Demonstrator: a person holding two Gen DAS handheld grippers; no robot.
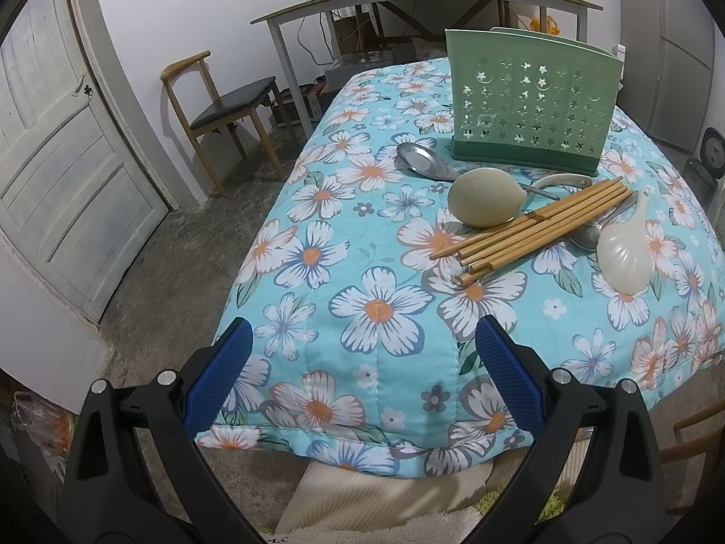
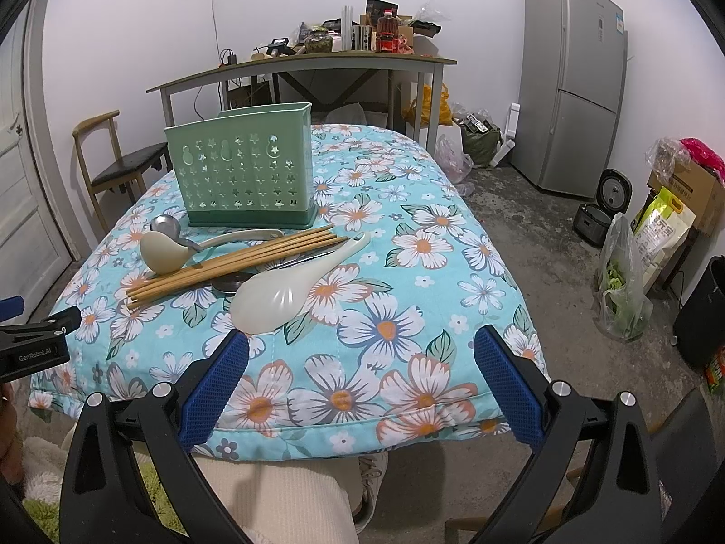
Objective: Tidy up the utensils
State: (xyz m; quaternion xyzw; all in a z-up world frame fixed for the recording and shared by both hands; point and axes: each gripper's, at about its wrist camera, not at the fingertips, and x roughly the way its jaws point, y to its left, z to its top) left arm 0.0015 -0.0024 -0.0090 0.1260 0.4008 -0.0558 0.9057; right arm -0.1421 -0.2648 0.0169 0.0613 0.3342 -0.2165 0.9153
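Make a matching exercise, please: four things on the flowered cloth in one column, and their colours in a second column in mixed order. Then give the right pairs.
Things:
1. utensil holder
2. chopsticks
3. rice paddle
4. metal ladle

Colours:
A. shiny silver
B. translucent white
C. green
D. light brown wood

Pairs: 1-C, 2-D, 3-B, 4-A
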